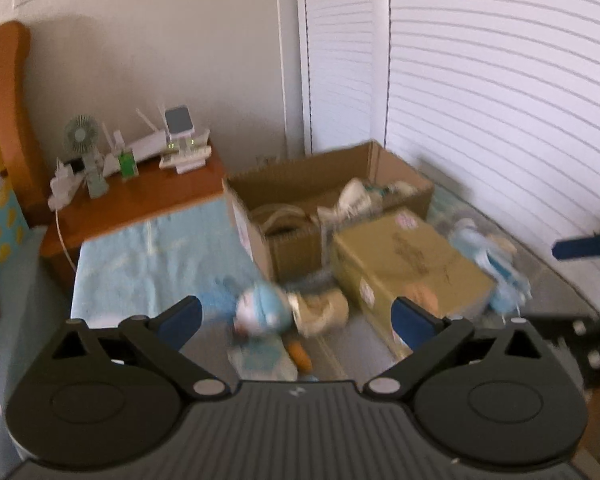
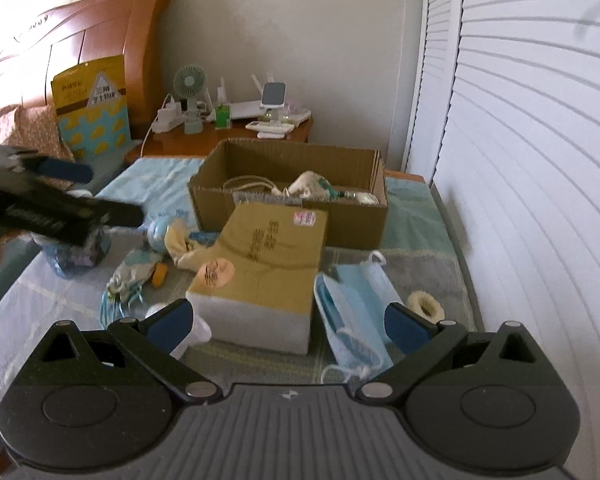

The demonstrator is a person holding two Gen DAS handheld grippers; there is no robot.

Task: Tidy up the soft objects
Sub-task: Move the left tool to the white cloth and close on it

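In the left wrist view my left gripper [image 1: 296, 322] is open and holds nothing. Just beyond its fingertips a blue plush toy [image 1: 260, 312] lies on the bed beside a beige pouch [image 1: 326, 310]; both are blurred. The open cardboard box [image 1: 300, 184] behind them holds several pale soft items. In the right wrist view my right gripper [image 2: 288, 326] is open and empty, hovering before a closed tan box [image 2: 260, 272]. Blue face masks [image 2: 356, 304] lie by its right finger. The plush toy [image 2: 158, 232] lies left of the closed box, under the left gripper's blue finger [image 2: 66, 171].
The open box [image 2: 292, 184] stands at the far side of the bed. A fuzzy white ring [image 2: 426, 306] lies right of the masks. A clear bag of dark items [image 2: 76, 256] sits at the left. A wooden nightstand [image 2: 228, 140] carries a fan and chargers. Louvered doors [image 2: 520, 160] close off the right.
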